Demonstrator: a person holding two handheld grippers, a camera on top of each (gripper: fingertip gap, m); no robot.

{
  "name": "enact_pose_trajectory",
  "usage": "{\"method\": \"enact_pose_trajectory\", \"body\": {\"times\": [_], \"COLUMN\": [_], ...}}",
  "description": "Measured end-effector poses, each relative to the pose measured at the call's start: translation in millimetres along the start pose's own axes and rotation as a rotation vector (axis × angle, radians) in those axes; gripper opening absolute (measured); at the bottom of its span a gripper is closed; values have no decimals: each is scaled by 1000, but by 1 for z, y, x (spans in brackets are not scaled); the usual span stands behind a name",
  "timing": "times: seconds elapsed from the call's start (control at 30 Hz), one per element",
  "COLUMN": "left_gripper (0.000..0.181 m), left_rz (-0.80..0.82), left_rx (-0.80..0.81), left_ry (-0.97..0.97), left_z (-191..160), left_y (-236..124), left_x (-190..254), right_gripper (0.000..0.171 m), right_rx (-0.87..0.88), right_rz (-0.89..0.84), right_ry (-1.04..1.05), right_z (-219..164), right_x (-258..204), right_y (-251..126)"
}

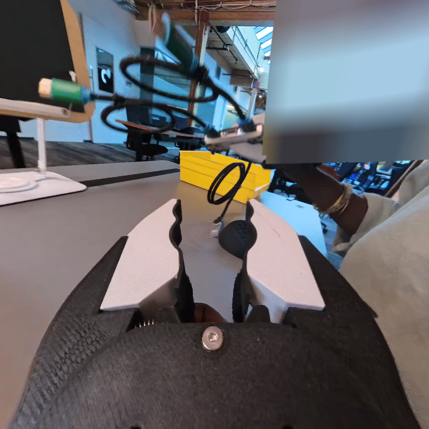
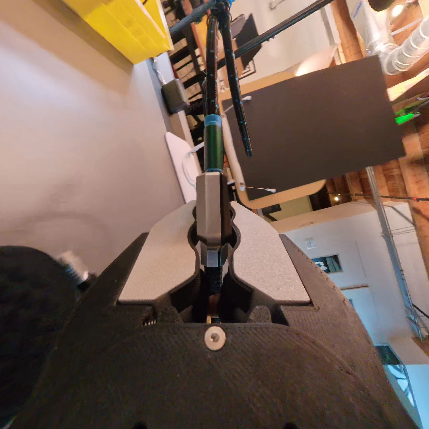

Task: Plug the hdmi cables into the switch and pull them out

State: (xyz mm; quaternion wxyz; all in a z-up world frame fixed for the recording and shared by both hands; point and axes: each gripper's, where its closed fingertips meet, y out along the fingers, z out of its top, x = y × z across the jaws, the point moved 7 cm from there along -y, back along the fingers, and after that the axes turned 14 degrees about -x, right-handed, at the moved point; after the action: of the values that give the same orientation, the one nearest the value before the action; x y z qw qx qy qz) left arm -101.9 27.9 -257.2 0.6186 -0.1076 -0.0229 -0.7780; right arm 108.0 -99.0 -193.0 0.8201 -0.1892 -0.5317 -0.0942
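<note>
My right gripper [image 2: 212,209] is shut on the silver switch [image 2: 209,216], held edge-on in the air. A green HDMI plug [image 2: 213,148] sits in the switch's far end, and its black braided cable [image 2: 211,69] runs away from it. A second braided cable [image 2: 241,116] hangs loose beside it. In the left wrist view the switch [image 1: 234,135] hangs high ahead with coiled braided cables [image 1: 162,79] and a free green plug [image 1: 67,91]. A thin black cable [image 1: 226,183] dangles from it, its small plug [image 1: 217,224] near the table. My left gripper [image 1: 213,205] is open and empty, low over the grey table [image 1: 69,232].
A yellow bin [image 1: 209,171] stands ahead on the table, also in the right wrist view [image 2: 125,27]. A black round object [image 1: 238,239] lies by my right finger. A white stand base [image 1: 46,185] is at the left. A person's braceleted arm [image 1: 336,202] reaches in from the right. Tip to tip, the grippers are about 15 centimetres apart. My right gripper's tips are some 15 centimetres from the black round object [image 1: 238,239].
</note>
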Motion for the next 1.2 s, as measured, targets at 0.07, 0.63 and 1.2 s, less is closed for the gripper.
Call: {"method": "enact_pose_trajectory", "body": {"times": [0.07,0.63,1.2], "left_gripper": [52,45,44], "left_rz": [21,37,50], "left_rx": [37,144,99], "left_ry": [11,10,35], "left_z": [0,0,-1], "left_y": [-4,-12,-7], "left_x": [-1,-4,-2], "right_gripper": [22,22,22], "right_rx": [24,73,-691], "right_rz": [-56,-721,-450], "right_ry": [68,545,469], "right_z": [-4,-146,-284], "right_x": [28,228,66], "right_y": [-3,-62,-9]}}
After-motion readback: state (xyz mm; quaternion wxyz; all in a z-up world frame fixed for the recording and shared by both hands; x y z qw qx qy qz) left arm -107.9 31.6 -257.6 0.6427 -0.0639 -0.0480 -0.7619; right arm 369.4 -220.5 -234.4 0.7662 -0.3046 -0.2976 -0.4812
